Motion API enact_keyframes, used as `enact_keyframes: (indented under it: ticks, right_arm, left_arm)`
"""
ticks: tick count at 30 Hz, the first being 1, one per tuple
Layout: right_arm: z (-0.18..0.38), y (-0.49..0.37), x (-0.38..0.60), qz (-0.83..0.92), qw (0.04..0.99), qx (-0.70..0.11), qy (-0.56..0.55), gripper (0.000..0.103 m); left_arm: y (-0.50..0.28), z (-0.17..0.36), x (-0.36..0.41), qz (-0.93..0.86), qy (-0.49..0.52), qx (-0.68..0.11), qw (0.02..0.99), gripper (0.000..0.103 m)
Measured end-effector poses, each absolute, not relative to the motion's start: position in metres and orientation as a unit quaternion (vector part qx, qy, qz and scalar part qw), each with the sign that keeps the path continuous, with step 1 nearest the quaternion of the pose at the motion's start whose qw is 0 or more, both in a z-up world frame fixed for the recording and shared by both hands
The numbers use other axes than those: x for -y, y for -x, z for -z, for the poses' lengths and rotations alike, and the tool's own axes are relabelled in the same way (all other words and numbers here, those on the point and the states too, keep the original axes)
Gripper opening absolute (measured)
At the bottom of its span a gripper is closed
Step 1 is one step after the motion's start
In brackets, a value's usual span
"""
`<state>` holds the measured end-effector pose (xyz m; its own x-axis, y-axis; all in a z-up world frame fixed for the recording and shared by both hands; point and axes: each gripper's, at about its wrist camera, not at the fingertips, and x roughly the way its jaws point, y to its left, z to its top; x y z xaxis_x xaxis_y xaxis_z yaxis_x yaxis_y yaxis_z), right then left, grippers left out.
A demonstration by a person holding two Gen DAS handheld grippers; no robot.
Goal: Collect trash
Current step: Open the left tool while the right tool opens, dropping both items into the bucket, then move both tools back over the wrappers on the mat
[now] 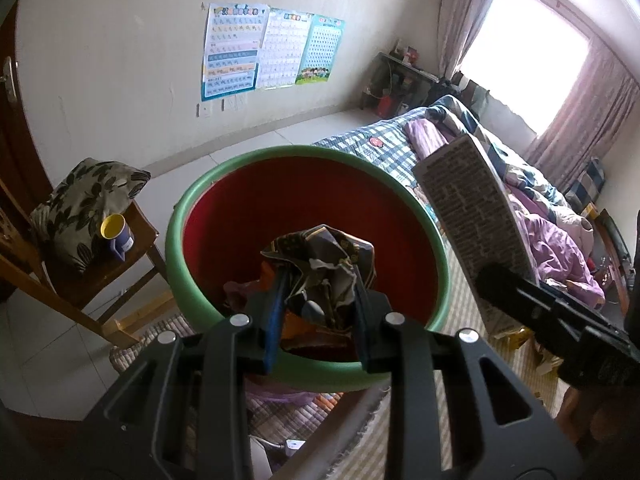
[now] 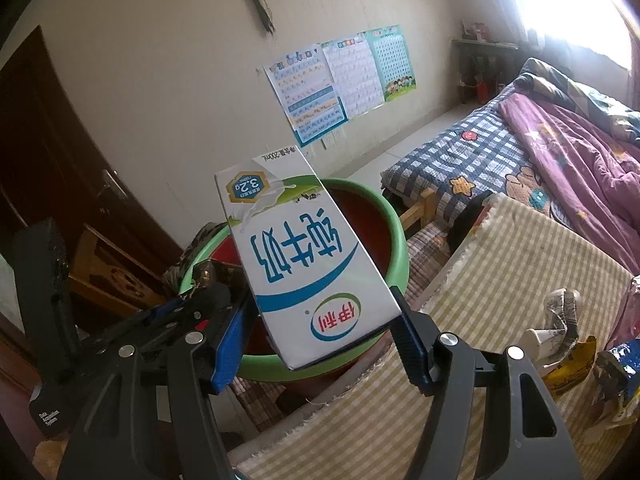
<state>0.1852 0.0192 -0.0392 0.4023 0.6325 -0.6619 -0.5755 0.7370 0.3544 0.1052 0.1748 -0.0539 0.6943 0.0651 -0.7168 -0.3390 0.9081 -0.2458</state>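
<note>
Left hand-held gripper (image 1: 318, 304): jaws set narrow, clamped on one crumpled wrapper (image 1: 320, 256), dark with printed pattern. The wrapper hangs over the open mouth of one waste bin (image 1: 176, 240), which has a green rim and a red inner wall. Some trash already lies at the bin bottom; the items there cannot be counted.

Right hand-held gripper (image 2: 320, 336): jaws set wide, gripping one white-and-blue milk carton (image 2: 304, 264) by its near end. The carton is tilted, its far end over the near rim of the same bin (image 2: 396, 236).

Right of the bin, near the right hand-held gripper, a striped cloth (image 2: 500, 272) carries loose trash: one crumpled paper piece (image 2: 560, 316), one yellow wrapper (image 2: 568, 368) and one blue wrapper (image 2: 620, 364).

Left of the bin stands one wooden chair (image 1: 124, 256). On its seat are one leaf-patterned cushion (image 1: 80, 200) and one blue cup (image 1: 118, 236) with a yellow interior, just beside the cushion.

Farther right, one bed (image 1: 384, 140) carries a checked blanket and purple bedding.

On the far wall hang three posters (image 1: 272, 52), side by side and touching.
</note>
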Motion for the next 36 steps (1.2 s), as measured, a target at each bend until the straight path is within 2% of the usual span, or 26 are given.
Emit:
enact_keyframes:
  ticks: [10, 14, 15, 16, 18, 24, 36]
  right_arm:
    - [0.042, -0.182, -0.025, -0.357, 0.836, -0.415, -0.023, 0.063]
    - [0.045, -0.184, -0.025, -0.353, 0.836, -0.419, -0.024, 0.063]
    - [0.045, -0.185, -0.026, -0.353, 0.837, -0.417, -0.021, 0.063]
    - [0.045, -0.185, -0.027, -0.353, 0.838, -0.416, -0.015, 0.063]
    - [0.046, -0.186, -0.03, -0.354, 0.838, -0.415, -0.006, 0.065]
    - [0.041, -0.181, -0.023, -0.352, 0.846, -0.401, -0.01, 0.068]
    - [0.022, -0.137, 0.06, -0.343, 0.863, -0.37, -0.03, 0.07]
  left_arm:
    - [-0.109, 0.058, -0.174, -0.11, 0.184, -0.382, 0.899, 0.029]
    - [-0.107, 0.059, -0.175, -0.114, 0.188, -0.382, 0.898, 0.035]
    - [-0.107, 0.059, -0.176, -0.116, 0.19, -0.381, 0.898, 0.043]
    - [-0.106, 0.059, -0.177, -0.118, 0.191, -0.379, 0.898, 0.057]
    - [-0.103, 0.057, -0.177, -0.121, 0.193, -0.369, 0.901, 0.071]
    - [-0.091, 0.052, -0.177, -0.133, 0.186, -0.356, 0.906, 0.076]
    - [-0.052, 0.029, -0.153, -0.125, 0.186, -0.324, 0.919, 0.076]
